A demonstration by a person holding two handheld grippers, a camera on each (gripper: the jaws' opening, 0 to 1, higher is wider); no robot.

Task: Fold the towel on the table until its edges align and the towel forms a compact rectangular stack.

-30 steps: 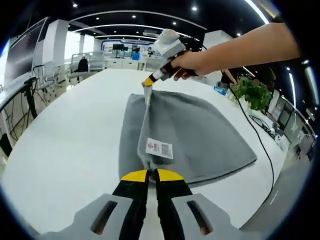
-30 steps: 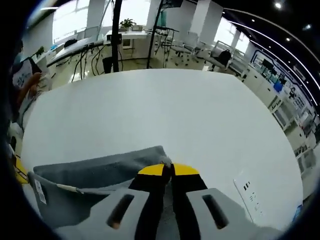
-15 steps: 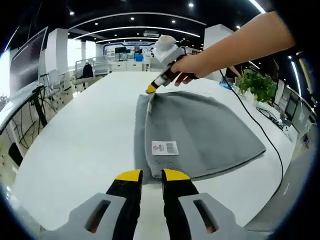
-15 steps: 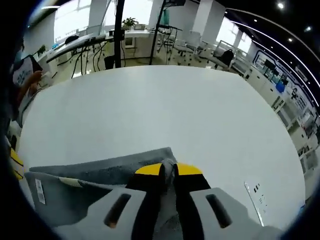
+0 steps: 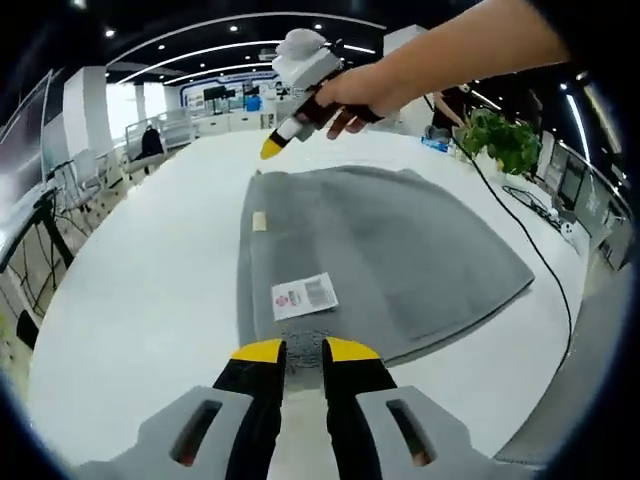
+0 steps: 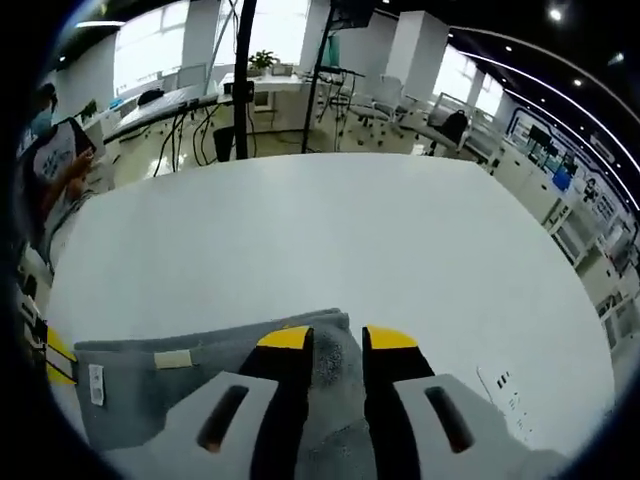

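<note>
A grey towel lies folded flat on the white table, with a white label near its close edge and a small beige tag farther along the left edge. My left gripper is open, its yellow tips at the towel's near edge with nothing between them. A hand holds my right gripper just above the towel's far left corner. In the right gripper view that gripper is open over the towel corner, holding nothing.
A black cable runs along the table's right side past a potted plant. A socket panel is set into the table to the right of my right gripper. A person stands beyond the table; desks and chairs are behind.
The right gripper has opened, let go of the towel corner and risen a little. The left gripper opened half a second earlier. The towel now lies flat.
</note>
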